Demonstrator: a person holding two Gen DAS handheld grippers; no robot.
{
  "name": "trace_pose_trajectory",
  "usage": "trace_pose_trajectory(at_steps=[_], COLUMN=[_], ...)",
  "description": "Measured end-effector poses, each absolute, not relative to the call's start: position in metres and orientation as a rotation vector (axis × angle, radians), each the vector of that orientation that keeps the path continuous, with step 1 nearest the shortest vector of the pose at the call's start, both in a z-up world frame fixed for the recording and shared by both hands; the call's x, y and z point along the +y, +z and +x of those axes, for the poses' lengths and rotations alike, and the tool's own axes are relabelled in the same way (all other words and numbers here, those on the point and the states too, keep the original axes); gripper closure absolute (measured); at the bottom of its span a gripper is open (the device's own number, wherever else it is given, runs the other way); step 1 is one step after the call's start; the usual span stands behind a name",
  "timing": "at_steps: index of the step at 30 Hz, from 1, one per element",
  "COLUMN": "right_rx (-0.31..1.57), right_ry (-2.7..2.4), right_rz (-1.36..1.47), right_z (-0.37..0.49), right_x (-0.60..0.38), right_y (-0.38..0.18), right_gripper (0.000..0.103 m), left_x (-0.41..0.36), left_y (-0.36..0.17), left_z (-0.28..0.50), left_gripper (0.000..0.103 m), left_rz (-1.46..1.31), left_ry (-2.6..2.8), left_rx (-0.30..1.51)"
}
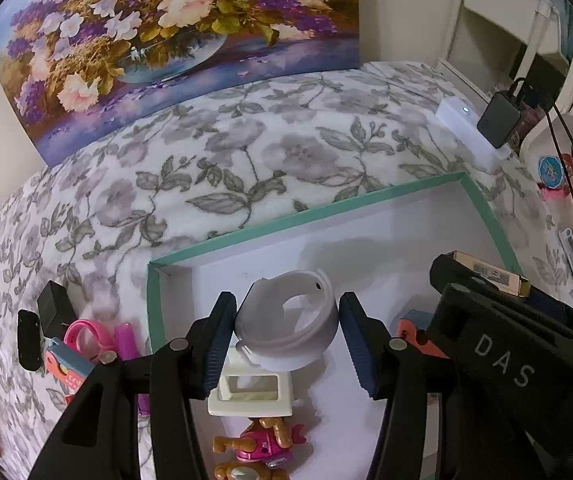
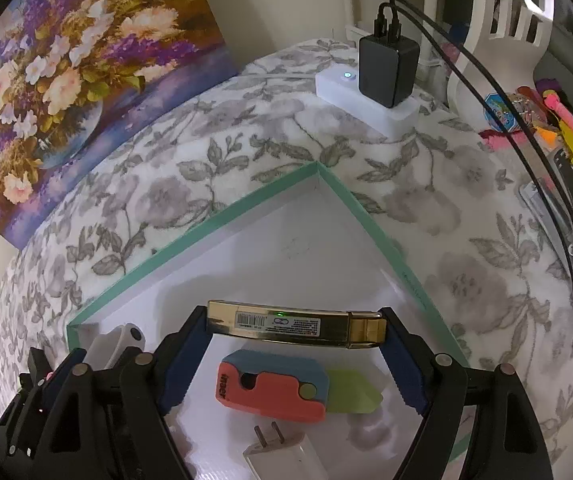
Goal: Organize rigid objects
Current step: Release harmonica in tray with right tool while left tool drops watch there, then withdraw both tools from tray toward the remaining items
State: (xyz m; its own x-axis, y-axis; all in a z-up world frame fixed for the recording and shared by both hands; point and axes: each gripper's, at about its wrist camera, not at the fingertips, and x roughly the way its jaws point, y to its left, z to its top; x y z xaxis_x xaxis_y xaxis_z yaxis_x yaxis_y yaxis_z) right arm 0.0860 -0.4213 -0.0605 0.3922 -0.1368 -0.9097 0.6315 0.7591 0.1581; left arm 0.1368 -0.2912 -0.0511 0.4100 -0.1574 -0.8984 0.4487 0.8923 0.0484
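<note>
A shallow white tray with a teal rim (image 1: 302, 216) (image 2: 222, 216) lies on a floral blanket. My left gripper (image 1: 288, 320) is shut on a white watch band (image 1: 286, 320) and holds it over the tray. My right gripper (image 2: 294, 326) is shut on a gold bar-shaped device (image 2: 286, 323), lengthwise between its pads, above the tray; it shows in the left wrist view (image 1: 490, 274) too. In the tray lie a white frame piece (image 1: 252, 394), a pink toy dog (image 1: 262, 444), an orange-and-blue cutter (image 2: 272, 386), a green tag (image 2: 350, 392) and a white plug (image 2: 286, 456).
Left of the tray on the blanket lie a pink watch (image 1: 86, 338), a purple tube (image 1: 126, 340), a black adapter (image 1: 54, 308) and another orange-blue cutter (image 1: 66, 368). A white power strip (image 2: 366, 100) with a black charger (image 2: 386, 68) and cables sits far right. A flower painting (image 1: 158, 40) leans at the back.
</note>
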Motion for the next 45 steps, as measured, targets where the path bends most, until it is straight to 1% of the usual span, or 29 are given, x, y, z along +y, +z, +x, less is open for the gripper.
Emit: trace_pose_trajectory(at_steps=[8,12,15,19,31,33,37,39,43,45], right_rx=[1.089,1.102,1.098,1.087,1.083,1.089,1.103,1.105,1.119,1.123], right_ry=[-0.512,-0.513,-0.520,-0.518,-0.517,-0.510,-0.501,-0.492,-0.471,-0.462], right_rz=[0.532,0.536,0.527,0.508,0.458,0.450,0.428,0.419,0.394,0.386], right_z=[0.087,0.086,0.084,0.083,0.081,0.081,0.080,0.081,0.081,0.081], right_x=[-0.420,-0.420,-0.420,-0.416,-0.401,-0.397,-0.388,-0.384,-0.371,-0.366], right_y=[-0.065,-0.067,-0.065,-0.058,-0.050,-0.052,-0.054,-0.054,-0.056,-0.057], right_gripper=[0.018,0.018,0.017,0.012,0.010,0.010,0.010,0.010,0.010,0.010], left_x=[-0.286,-0.280,-0.274,-0.262,-0.229,-0.224,-0.213,-0.205,-0.184,-0.172], left_y=[-0.053,-0.050,-0.047,-0.045,-0.043,-0.043,-0.043,-0.043,-0.045,-0.046], left_z=[0.135,0.135,0.135,0.136,0.140,0.140,0.143,0.145,0.148,0.150], left_gripper=[0.047,0.041,0.041,0.040,0.038,0.034,0.031,0.025,0.022,0.018], left_rz=[0.288,0.266,0.250,0.220,0.167,0.160,0.136,0.119,0.073,0.046], left_ry=[-0.384,-0.383,-0.378,-0.359,-0.290,-0.277,-0.257,-0.241,-0.201,-0.179], left_rx=[1.111,1.110,1.106,1.116,1.132,1.134,1.142,1.144,1.153,1.159])
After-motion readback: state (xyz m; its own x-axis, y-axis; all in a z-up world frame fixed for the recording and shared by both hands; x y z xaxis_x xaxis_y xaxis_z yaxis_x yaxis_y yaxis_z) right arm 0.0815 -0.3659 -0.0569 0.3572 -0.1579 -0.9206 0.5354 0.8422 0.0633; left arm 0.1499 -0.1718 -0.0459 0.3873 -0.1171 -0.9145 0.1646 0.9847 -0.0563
